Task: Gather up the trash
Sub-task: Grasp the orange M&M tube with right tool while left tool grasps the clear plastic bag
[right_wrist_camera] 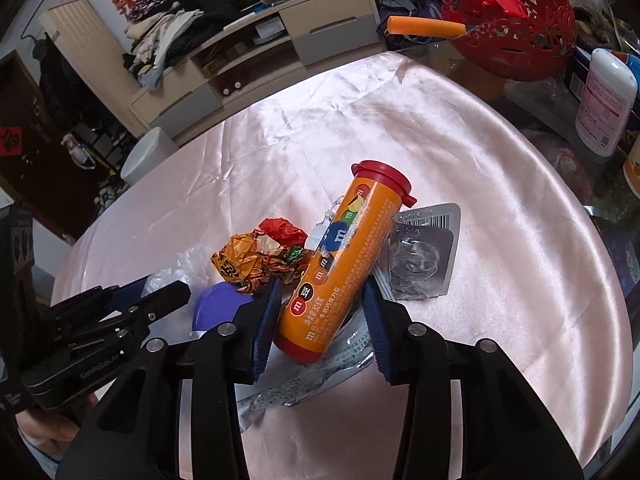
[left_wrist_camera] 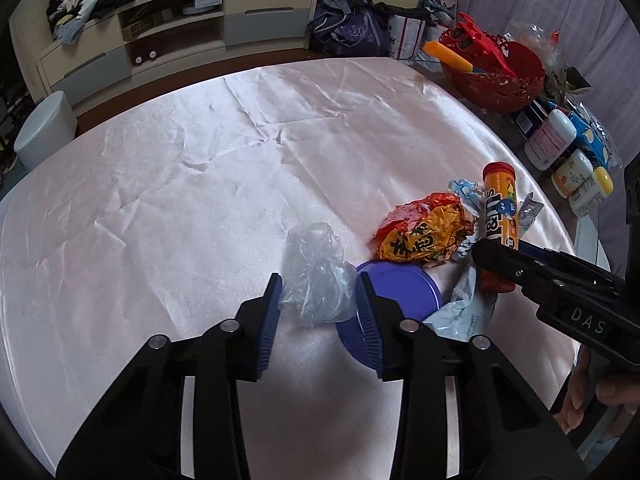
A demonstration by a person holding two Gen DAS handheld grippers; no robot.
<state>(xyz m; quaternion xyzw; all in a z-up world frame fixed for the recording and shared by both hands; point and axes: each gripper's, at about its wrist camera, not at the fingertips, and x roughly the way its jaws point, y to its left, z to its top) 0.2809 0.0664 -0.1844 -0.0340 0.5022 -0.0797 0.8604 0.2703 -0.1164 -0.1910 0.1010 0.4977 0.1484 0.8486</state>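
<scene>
The left gripper (left_wrist_camera: 318,294) pinches the clear plastic bag (left_wrist_camera: 314,276), purple lid (left_wrist_camera: 404,292) at three o'clock. The right gripper (right_wrist_camera: 320,300), part-open, clamps the orange candy tube (right_wrist_camera: 340,260).

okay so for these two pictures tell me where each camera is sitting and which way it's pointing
Left wrist: on the left gripper, angled down at the pink tablecloth; its pads bracket a clear plastic bag; the right gripper and a hand enter from the right.
Right wrist: on the right gripper, angled down, pads around an orange candy tube; the left gripper shows at left.
Shared: tube, crumpled orange wrapper, blue lid, red basket.
</scene>
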